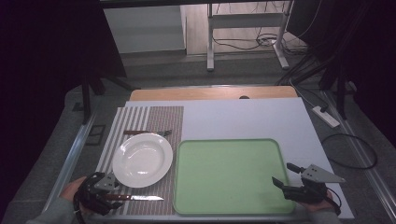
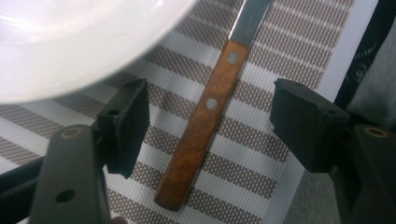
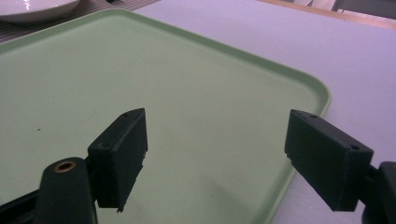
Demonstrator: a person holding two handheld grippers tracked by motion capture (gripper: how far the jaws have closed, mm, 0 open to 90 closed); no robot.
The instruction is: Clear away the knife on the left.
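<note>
A knife (image 1: 135, 198) with a brown wooden handle (image 2: 205, 126) lies on the striped placemat (image 1: 163, 121), just in front of the white plate (image 1: 142, 159). My left gripper (image 1: 112, 196) hovers over the handle with one jaw on each side of it, open, pads clear of the wood. The plate's rim (image 2: 70, 37) shows at the upper left in the left gripper view. My right gripper (image 1: 283, 173) stands open with nothing between its jaws, above the near right corner of the green tray (image 1: 224, 177). The tray's bare surface (image 3: 140, 70) stretches ahead of it.
A second wooden-handled utensil (image 1: 149, 132) lies on the mat behind the plate. The white tabletop (image 1: 243, 116) runs beyond the tray to a wooden strip at the back. A power strip (image 1: 326, 116) and cables lie on the floor at the right.
</note>
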